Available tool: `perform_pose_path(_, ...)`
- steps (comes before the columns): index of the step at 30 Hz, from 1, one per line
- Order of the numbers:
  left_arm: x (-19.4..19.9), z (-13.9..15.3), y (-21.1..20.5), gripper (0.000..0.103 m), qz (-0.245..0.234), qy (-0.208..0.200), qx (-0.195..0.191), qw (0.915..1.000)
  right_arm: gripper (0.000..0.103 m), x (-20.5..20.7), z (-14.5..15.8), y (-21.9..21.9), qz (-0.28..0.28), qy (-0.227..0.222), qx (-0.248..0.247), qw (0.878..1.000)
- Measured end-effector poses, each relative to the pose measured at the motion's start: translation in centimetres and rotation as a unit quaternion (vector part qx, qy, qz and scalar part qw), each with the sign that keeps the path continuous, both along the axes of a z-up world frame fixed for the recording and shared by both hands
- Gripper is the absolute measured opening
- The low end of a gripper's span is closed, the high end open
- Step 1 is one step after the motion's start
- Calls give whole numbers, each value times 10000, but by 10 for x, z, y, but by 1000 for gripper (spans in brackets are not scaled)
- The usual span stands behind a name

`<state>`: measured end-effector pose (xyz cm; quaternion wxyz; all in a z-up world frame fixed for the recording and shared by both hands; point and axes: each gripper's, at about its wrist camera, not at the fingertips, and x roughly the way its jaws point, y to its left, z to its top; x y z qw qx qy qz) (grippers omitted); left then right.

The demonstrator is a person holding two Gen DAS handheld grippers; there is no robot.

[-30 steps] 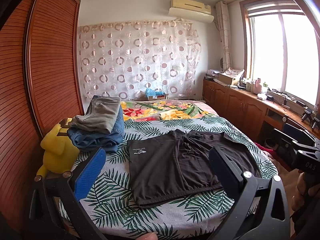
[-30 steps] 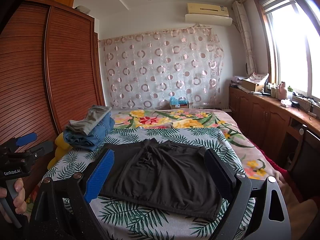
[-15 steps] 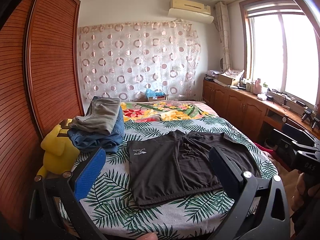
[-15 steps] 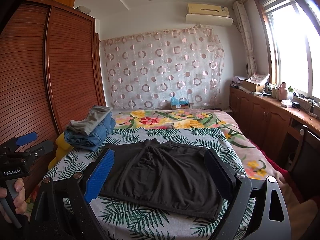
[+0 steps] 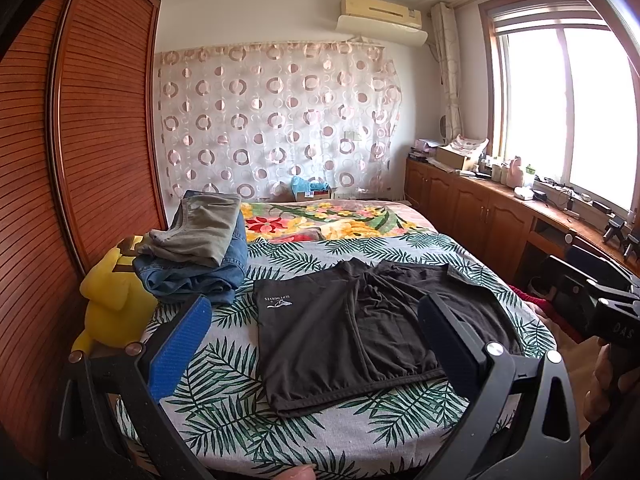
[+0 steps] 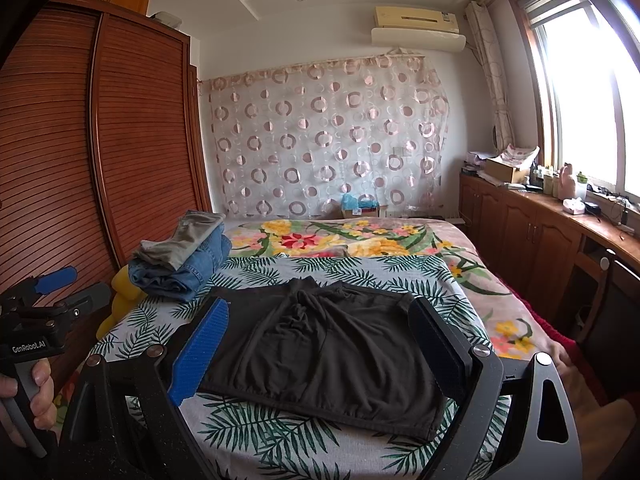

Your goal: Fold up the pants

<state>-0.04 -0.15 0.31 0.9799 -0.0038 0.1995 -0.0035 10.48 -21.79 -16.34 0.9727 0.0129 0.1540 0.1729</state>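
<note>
The left hand-held gripper point(image 5: 312, 340) is held level above the near edge of the bed point(image 5: 224, 408), its fingers spread wide apart and holding nothing. The right hand-held gripper point(image 6: 320, 344) hovers the same way, also spread wide and empty. In the right wrist view a hand point(image 6: 28, 396) grips the left tool's handle at the far left.

Straight ahead of both, between the spread fingers, the black pants point(image 5: 360, 328) lie flat on the palm-leaf sheet point(image 5: 224, 376), their hem towards the grippers and just inside the bed's near edge. Bare sheet shows in front of the hem and to the left of the pants.

Ahead and left, a stack of folded clothes point(image 5: 200, 248) sits near the bed's left edge, apart from the pants, with a yellow plush toy point(image 5: 116, 296) touching its left side. To the right runs a wooden counter point(image 5: 532, 208) under the window, carrying a cardboard box point(image 5: 456, 157), contents not discernible.
</note>
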Motion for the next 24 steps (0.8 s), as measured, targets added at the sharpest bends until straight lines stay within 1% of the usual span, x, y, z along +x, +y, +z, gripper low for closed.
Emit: perform_pose_path(24, 1, 0, -1, 103, 0, -3, -9, 10000, 92, -1, 0, 1, -10, -20, -2, 10000)
